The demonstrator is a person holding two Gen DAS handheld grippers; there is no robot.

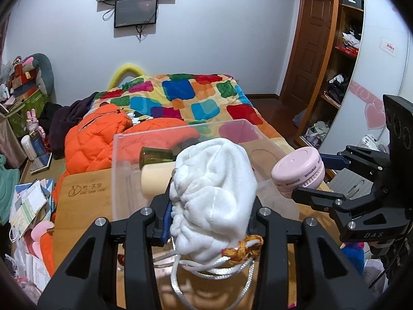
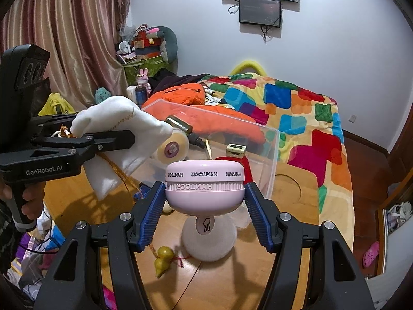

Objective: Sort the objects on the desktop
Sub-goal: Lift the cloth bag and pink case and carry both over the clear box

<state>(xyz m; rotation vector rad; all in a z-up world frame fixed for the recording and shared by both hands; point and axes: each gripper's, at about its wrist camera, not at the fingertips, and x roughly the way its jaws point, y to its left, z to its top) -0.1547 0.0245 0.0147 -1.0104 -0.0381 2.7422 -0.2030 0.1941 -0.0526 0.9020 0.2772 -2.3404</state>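
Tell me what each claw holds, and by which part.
The left claw clamps the white drawstring pouch around its gathered lower half. The right claw grips the pink HYNTOOR fan by the sides of its round head.

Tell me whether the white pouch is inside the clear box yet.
Not yet. The left gripper holds the white pouch in the air at the near wall of the clear box, outside it.
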